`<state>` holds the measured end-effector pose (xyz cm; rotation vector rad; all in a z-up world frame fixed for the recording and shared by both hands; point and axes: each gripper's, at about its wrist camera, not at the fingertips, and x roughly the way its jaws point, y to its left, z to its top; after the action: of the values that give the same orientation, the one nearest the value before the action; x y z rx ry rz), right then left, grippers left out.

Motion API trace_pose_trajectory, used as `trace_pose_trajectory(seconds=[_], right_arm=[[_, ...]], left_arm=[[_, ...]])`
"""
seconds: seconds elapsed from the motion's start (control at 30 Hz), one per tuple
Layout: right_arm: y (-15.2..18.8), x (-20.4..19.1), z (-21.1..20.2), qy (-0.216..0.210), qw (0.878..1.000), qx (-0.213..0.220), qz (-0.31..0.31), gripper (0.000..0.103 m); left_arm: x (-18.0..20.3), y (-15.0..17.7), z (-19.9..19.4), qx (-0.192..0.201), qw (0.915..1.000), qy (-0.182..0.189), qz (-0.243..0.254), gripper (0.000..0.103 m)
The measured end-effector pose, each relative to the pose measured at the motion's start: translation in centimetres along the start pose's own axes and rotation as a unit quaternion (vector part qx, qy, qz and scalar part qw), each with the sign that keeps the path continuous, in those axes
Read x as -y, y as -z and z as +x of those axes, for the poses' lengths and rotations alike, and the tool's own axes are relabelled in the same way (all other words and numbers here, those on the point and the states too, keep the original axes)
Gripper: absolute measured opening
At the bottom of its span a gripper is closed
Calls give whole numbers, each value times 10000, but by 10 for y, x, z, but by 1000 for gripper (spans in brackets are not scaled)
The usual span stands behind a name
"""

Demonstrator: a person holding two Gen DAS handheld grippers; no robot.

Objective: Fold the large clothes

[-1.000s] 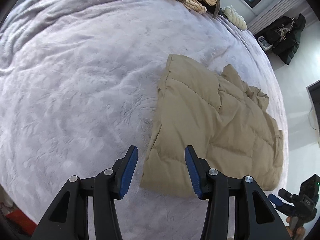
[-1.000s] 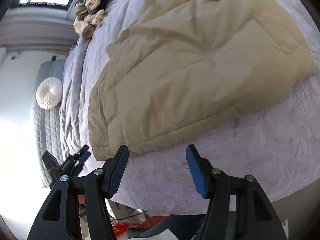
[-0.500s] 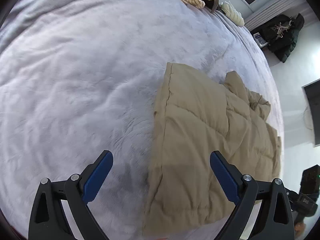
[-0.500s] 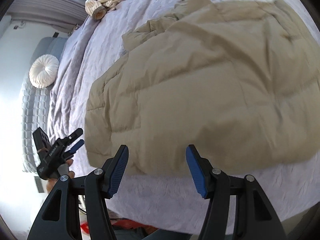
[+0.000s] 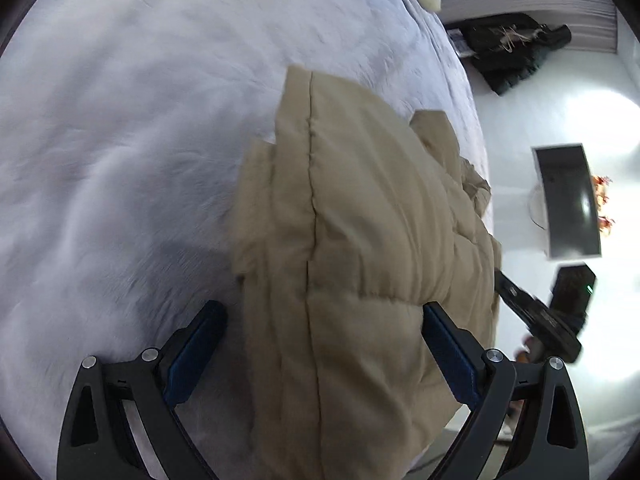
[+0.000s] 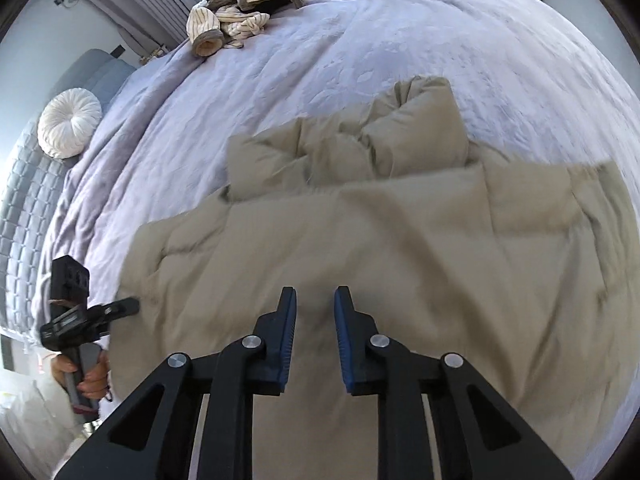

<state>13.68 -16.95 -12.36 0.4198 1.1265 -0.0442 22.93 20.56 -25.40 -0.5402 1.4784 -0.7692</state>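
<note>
The left gripper [image 5: 320,344], spread wider than before, now straddles the jacket [image 5: 360,260]; the right gripper [image 6: 315,320] is closing above it, nothing pinched.

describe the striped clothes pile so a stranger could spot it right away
Start at the big lavender bed and look to its far edge, well beyond the tan puffer jacket. The striped clothes pile is a crumpled cream heap with thin dark stripes, unlike the plain white round cushion.
</note>
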Motion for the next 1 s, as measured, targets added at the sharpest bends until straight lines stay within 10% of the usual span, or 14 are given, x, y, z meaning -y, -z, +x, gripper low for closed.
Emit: trace_pose_trajectory(seconds=[0.23, 0.3, 0.43, 0.73, 1.0], right_arm=[[-10, 9, 39, -107, 9999, 37, 25, 21], [-10, 11, 48, -104, 9999, -1, 74, 19], [-9, 12, 67, -1, 9998, -155, 115, 17], [-8, 24, 91, -105, 9989, -325, 330, 16], [-7, 33, 90, -301, 9979, -319, 479, 16]], left_arm=[[4, -10, 28, -468, 9979, 203, 410, 94], [6, -9, 34, -651, 9963, 374, 408, 51], [24, -7, 36, -731, 9945, 644, 388, 31], [117, 0, 24, -777, 9852, 1330, 748, 29], [190, 7, 53, -876, 9845, 1058, 1088, 29]])
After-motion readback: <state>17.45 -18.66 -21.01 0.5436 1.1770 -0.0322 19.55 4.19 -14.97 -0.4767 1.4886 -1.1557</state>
